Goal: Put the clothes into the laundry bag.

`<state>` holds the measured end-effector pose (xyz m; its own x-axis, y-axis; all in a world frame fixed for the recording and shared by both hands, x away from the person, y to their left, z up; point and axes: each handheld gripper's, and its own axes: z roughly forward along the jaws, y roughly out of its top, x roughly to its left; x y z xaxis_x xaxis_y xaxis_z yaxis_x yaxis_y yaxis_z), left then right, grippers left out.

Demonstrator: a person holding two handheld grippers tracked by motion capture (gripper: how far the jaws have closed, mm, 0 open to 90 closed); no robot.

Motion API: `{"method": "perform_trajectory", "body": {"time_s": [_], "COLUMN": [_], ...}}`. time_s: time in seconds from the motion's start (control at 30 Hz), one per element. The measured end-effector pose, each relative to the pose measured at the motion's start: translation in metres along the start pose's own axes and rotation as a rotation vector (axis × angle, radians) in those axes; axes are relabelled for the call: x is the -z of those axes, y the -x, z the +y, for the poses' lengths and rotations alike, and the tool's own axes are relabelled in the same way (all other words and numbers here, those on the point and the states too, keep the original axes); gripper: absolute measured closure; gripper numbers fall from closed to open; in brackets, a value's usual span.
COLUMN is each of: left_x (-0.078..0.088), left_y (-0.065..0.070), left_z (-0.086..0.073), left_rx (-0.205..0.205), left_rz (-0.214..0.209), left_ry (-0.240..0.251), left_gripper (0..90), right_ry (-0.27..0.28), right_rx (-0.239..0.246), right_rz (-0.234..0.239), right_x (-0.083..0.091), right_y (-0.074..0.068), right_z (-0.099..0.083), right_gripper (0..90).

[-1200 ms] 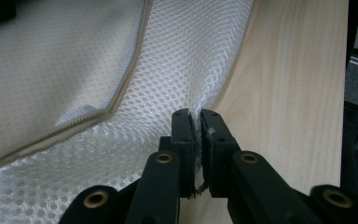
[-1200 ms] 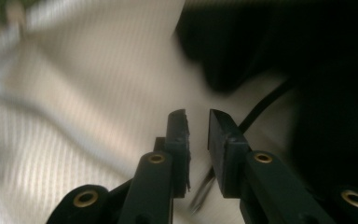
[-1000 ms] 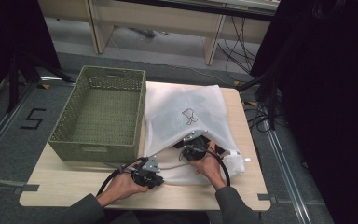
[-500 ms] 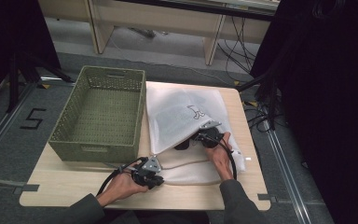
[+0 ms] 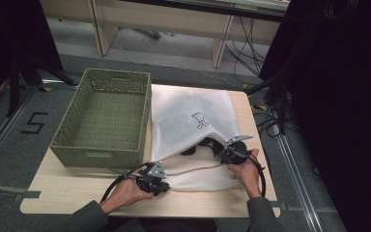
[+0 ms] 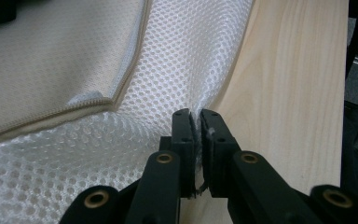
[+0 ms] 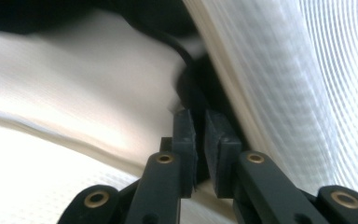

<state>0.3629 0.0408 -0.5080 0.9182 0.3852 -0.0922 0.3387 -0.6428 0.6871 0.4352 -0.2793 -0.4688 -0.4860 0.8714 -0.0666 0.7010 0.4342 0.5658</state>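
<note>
My right gripper (image 5: 230, 153) travelled from the middle of the white mesh bag (image 5: 188, 116) out toward its right edge, lifting a little. It dragged the bag's upper layer along, so the mouth gaped wider and a dark item (image 5: 204, 143) inside came into sight. Its jaws twitched slightly apart, then eased back, mesh pinched between them throughout.

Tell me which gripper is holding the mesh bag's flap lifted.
The right gripper: it raises the mesh bag's flap, while the left gripper pins the near edge down.
</note>
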Motion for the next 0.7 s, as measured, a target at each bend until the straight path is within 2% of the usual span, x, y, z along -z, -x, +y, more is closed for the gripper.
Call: {"method": "perform_trajectory", "body": {"time_s": [0.03,0.13,0.2,0.23,0.27,0.4,0.43,0.63,0.7], "left_x": [0.0,0.0,0.0,-0.001,-0.001,-0.001,-0.001,-0.001,-0.001], "left_y": [0.0,0.0,0.0,0.0,0.001,-0.001,0.0,0.0,0.0], "left_z": [0.0,0.0,0.0,0.0,-0.001,0.0,0.0,0.0,-0.001], "left_rx": [0.0,0.006,-0.001,0.01,0.031,-0.001,0.028,0.028,0.031], "left_rz": [0.0,-0.003,-0.005,-0.009,-0.01,-0.009,-0.013,-0.011,-0.016], "left_ry": [0.0,0.006,0.006,0.01,0.013,0.007,0.009,0.008,0.011], "left_gripper": [84.2,84.1,84.1,84.1,84.1,84.1,84.2,84.3,84.3], "right_ry": [-0.02,-0.068,-0.074,-0.073,-0.063,-0.03,-0.007,0.04,0.037], "right_rx": [-0.008,0.011,0.007,0.012,0.01,-0.013,-0.02,-0.051,-0.053], "right_rz": [-0.014,-0.063,-0.082,-0.09,-0.094,-0.115,-0.117,-0.156,-0.167], "right_x": [-0.003,-0.013,-0.017,-0.019,-0.021,-0.031,-0.035,-0.056,-0.06], "right_y": [0.002,0.007,0.007,0.008,0.008,0.01,0.01,0.013,0.012], "right_z": [-0.002,-0.003,-0.002,-0.001,0.0,0.008,0.013,0.034,0.039], "right_gripper": [83.9,84.4,84.6,84.8,84.9,86.2,86.2,87.1,87.3]}}
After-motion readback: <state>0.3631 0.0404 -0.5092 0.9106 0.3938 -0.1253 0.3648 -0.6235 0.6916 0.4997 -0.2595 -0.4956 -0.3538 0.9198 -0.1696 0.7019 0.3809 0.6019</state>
